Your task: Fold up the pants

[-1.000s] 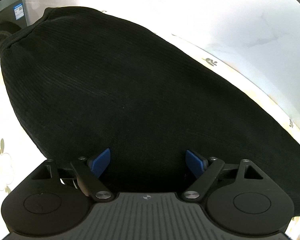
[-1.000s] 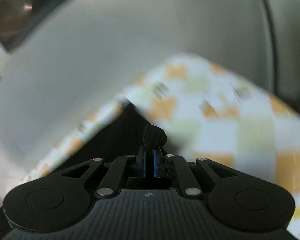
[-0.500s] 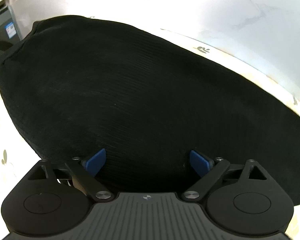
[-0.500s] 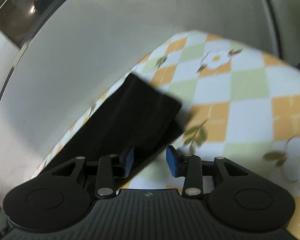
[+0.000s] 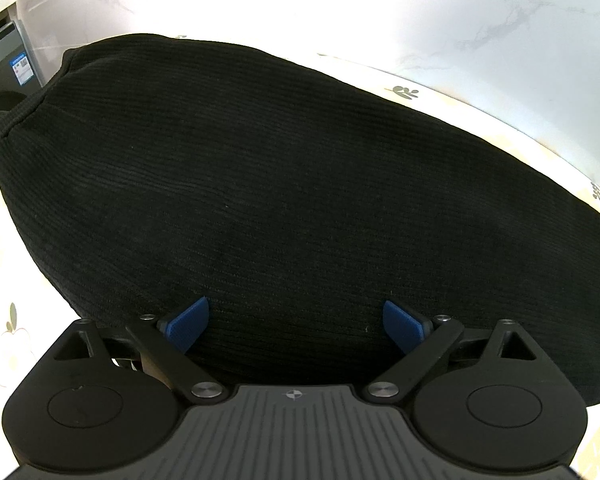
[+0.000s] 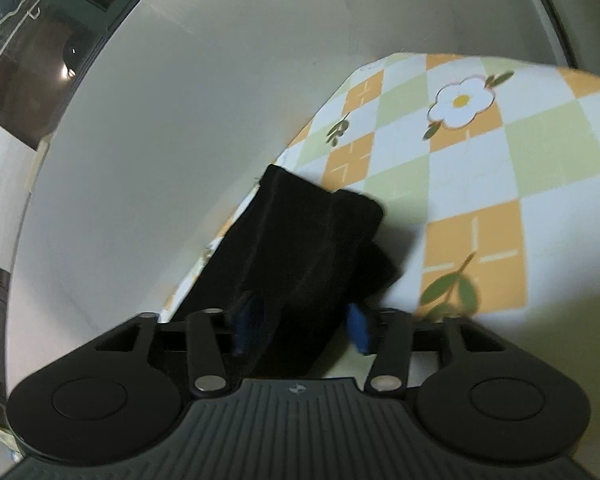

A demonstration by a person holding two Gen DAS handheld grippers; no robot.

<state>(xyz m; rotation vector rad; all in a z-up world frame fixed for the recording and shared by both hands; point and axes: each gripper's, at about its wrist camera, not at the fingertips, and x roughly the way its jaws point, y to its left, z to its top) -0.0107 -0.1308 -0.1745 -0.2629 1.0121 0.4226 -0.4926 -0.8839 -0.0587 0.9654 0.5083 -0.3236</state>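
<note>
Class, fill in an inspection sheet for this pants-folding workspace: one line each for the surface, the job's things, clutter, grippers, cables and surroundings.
Surface: checked floral tablecloth in orange, green and white.
Job's things: black ribbed pants lying flat; one narrow end near the cloth's edge.
Clutter: nothing seen.
Grippers: left gripper open wide over the fabric, jaws opening; right gripper with jaws opening, pants between them, pads not pressing.
Cables: nothing seen.
Surroundings: pale marbled floor; a dark appliance at far left.

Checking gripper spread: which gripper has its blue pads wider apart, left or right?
The left gripper: opening, pads flank a broad stretch of black pants. The right gripper, also opening, stands narrower over a pant leg end.
</note>
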